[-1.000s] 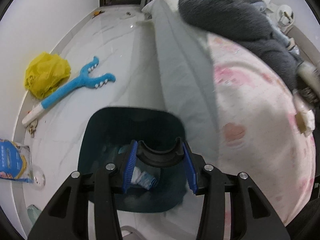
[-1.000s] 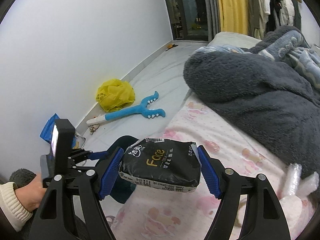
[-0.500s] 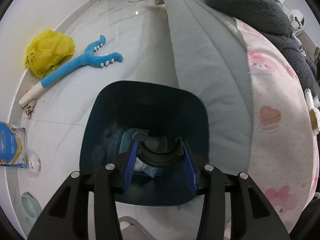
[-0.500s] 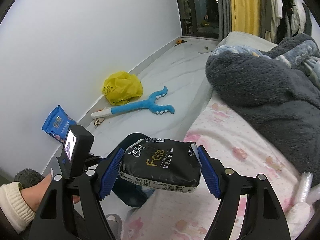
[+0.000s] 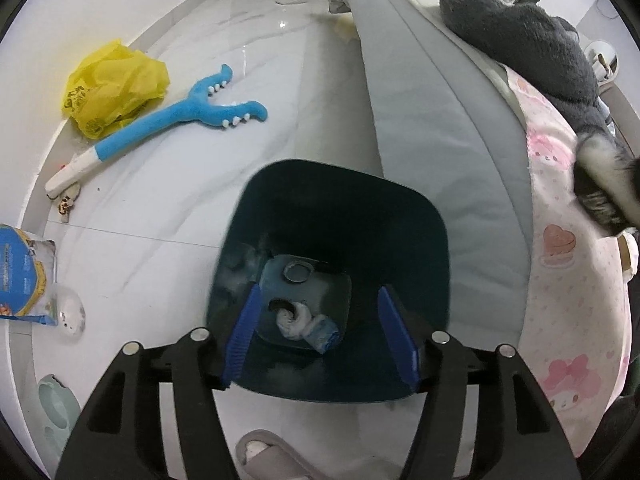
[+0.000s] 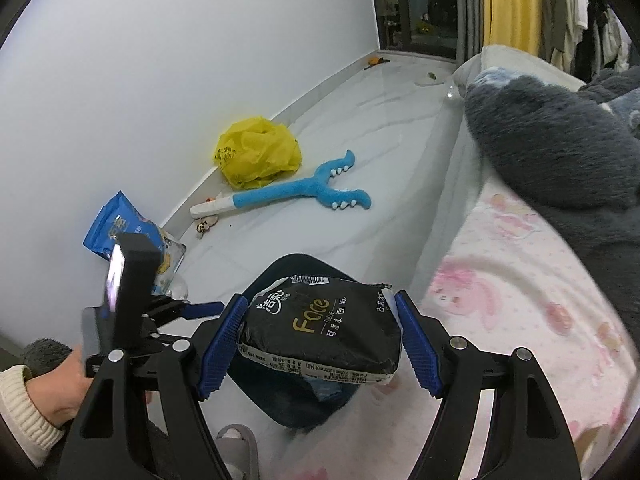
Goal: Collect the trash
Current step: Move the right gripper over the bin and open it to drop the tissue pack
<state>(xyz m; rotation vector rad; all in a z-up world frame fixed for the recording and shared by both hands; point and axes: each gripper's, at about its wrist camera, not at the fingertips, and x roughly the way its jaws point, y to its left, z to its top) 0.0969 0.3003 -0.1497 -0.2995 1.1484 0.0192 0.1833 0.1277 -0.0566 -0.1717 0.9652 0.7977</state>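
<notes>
Left wrist: left claw [image 5: 320,330] released, hung over the bin [image 5: 416,216] it had gripped a second earlier; bin now set on the floor beside the bed [image 5: 440,128], tissue inside.

Right wrist: right claw [image 6: 318,340] clenched on the pack [image 6: 320,332], carried nearer above the bin [image 6: 280,272]. Yellow bag [image 6: 256,152], blue toy [image 6: 296,192], snack bag [image 6: 116,224] scattered beyond; nothing barred the drop.

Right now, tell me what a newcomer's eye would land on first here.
First, the black tissue pack clamped in the right gripper above the dark bin. Then the blue plush toy and the yellow bag on the floor by the wall.
</notes>
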